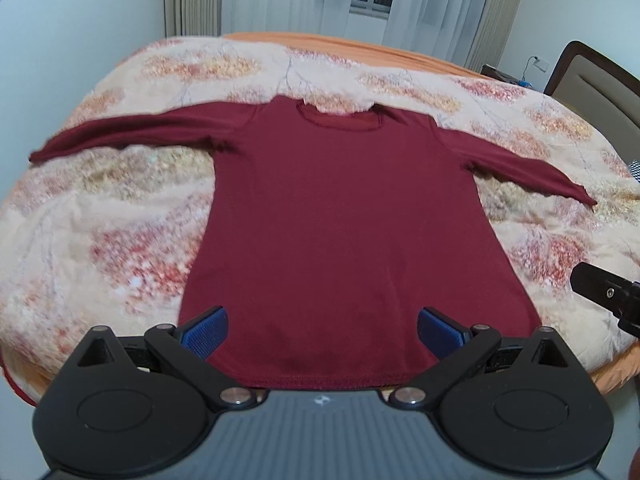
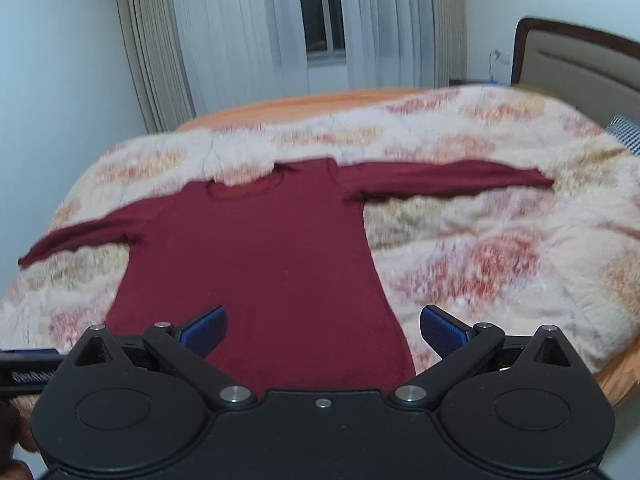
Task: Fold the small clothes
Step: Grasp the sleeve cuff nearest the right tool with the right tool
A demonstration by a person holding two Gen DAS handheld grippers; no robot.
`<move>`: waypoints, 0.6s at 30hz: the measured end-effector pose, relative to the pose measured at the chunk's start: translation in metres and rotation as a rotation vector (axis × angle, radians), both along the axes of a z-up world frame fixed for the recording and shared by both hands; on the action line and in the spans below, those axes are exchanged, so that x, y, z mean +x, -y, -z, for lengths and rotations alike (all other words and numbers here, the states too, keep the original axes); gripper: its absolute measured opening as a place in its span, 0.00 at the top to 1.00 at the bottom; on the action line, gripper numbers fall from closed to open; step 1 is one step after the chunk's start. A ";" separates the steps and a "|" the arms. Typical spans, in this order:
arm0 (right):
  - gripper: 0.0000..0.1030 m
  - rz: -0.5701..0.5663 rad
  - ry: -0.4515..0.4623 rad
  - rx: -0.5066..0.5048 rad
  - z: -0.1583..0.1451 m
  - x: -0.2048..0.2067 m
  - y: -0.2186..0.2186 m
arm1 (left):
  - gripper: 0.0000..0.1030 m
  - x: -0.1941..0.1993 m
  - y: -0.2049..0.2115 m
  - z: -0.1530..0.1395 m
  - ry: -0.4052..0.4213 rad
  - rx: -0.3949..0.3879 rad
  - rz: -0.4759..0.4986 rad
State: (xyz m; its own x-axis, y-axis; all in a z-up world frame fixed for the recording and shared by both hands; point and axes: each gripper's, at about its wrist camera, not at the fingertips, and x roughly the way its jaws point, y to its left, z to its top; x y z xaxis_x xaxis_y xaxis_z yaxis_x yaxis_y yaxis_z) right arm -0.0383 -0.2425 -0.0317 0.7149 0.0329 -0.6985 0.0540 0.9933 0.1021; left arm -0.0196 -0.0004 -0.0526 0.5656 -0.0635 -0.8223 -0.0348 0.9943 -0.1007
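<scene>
Shirt [image 1: 340, 216], dark red and long-sleeved, lies flat and unfolded on the quilt [image 1: 120, 216] that covers the bed, its neckline toward the far side and its hem at the near edge. Both sleeves are spread out sideways, one reaching toward each side of the bed. The quilt is cream with orange and red patches, and an orange sheet [image 1: 344, 42] shows past its far edge. The left gripper [image 1: 322, 330] hovers over the hem with its jaws wide apart and nothing between them; its blue pads [image 1: 206, 330] are above the lower part of the shirt, though whether they touch the cloth cannot be told. The right gripper [image 2: 322, 330] is also held with its jaws wide and empty, near the shirt's lower right corner, one pad over the cloth and the other over the quilt beside it. In the left wrist view a black part of the right gripper shows at the right edge, and in the right wrist view a part of the left gripper shows at the left edge. Behind the bed hang curtains [image 2: 248, 32] over a window [image 2: 322, 12], and a brown-framed headboard [image 2: 580, 60] stands to the right. Both views are slightly blurred.
</scene>
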 end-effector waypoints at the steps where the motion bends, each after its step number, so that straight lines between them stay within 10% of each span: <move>1: 0.00 0.001 -0.029 0.023 0.008 0.003 0.007 | 0.00 0.000 -0.003 0.007 -0.013 -0.022 0.002; 9: 0.00 0.145 -0.073 0.289 0.038 0.043 0.111 | 0.00 0.026 -0.017 0.036 0.035 -0.219 0.019; 14: 0.00 0.263 -0.010 0.196 0.033 0.093 0.192 | 0.00 0.070 0.002 0.040 0.064 -0.367 0.054; 18: 0.00 0.294 0.000 0.177 0.027 0.144 0.257 | 0.00 0.116 0.037 0.035 0.112 -0.300 0.105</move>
State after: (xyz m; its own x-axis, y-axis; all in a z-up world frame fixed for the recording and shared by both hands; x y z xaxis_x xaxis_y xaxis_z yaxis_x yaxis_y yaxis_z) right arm 0.1058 -0.4991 -0.0591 0.7119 -0.0541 -0.7002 0.3355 0.9021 0.2714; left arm 0.0965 -0.0374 -0.0873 0.6292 -0.3557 -0.6911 0.0941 0.9175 -0.3865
